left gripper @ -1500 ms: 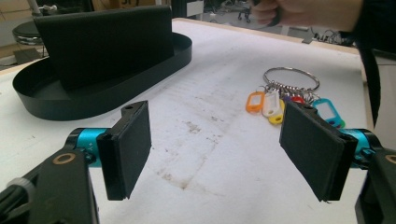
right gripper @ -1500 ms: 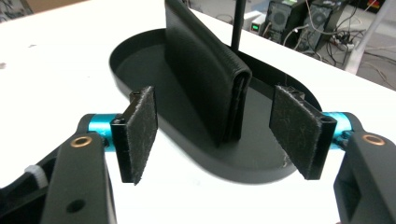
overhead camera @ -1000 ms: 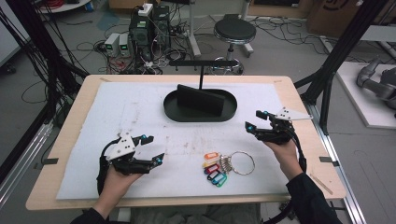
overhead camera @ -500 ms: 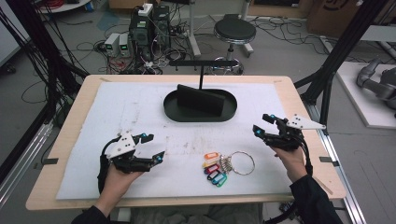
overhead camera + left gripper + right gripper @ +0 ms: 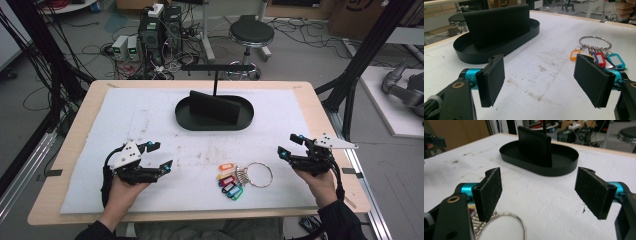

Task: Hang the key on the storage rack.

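Observation:
A metal key ring [image 5: 260,175] with several coloured tags [image 5: 229,184] lies on the white mat near the front, between my two grippers. My left gripper [image 5: 163,155] is open, resting low at the front left with nothing between its pads. To the right of the ring my right gripper [image 5: 288,145] is also open and holds nothing. The left gripper view looks past its open gripper [image 5: 539,82] at the key ring [image 5: 595,41] and the tags [image 5: 599,57]. In the right gripper view the ring [image 5: 510,218] lies by the left jaw of the open gripper [image 5: 541,192].
A black oval tray [image 5: 181,116] with an upright black block [image 5: 214,107] stands at mid-table; a T-shaped black post [image 5: 216,70] rises behind it. The same tray appears ahead of each gripper [image 5: 461,51] [image 5: 566,168]. Cables, boxes and a stool are on the floor beyond the table.
My right gripper has drifted right and toward the near edge. The left gripper has barely shifted. The key ring has not moved.

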Action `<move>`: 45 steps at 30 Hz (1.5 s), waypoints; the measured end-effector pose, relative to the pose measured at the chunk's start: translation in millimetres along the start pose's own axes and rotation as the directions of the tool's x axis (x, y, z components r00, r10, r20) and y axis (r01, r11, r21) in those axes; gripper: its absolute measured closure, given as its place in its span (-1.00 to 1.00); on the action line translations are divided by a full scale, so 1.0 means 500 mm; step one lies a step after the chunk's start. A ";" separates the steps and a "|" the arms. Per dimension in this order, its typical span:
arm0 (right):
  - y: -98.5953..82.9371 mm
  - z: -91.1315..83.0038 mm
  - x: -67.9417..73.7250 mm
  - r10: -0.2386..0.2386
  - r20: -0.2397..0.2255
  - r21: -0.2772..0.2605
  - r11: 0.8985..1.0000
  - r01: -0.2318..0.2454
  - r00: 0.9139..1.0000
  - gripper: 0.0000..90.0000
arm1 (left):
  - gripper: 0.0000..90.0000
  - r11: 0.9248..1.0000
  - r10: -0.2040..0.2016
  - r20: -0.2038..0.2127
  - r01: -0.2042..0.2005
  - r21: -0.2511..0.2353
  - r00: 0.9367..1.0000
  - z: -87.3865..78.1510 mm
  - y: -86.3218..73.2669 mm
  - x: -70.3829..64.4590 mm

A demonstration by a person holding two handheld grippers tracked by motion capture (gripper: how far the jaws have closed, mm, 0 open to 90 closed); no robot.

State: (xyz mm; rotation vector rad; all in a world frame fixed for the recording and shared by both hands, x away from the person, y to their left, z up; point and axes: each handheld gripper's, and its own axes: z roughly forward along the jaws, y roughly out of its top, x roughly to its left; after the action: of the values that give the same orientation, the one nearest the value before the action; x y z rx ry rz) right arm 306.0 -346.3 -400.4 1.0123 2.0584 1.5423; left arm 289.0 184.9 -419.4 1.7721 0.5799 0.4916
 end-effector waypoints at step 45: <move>-0.078 0.096 0.039 -0.036 0.056 0.421 0.907 0.009 0.998 0.95 | -0.45 1.000 0.013 -0.012 -0.013 0.006 1.000 0.008 0.004 -0.004</move>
State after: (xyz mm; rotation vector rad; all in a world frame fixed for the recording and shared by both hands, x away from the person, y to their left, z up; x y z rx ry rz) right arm 312.3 -305.6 -450.4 1.1594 2.4063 1.0544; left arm 290.0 180.0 -418.7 1.7803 0.5792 0.5101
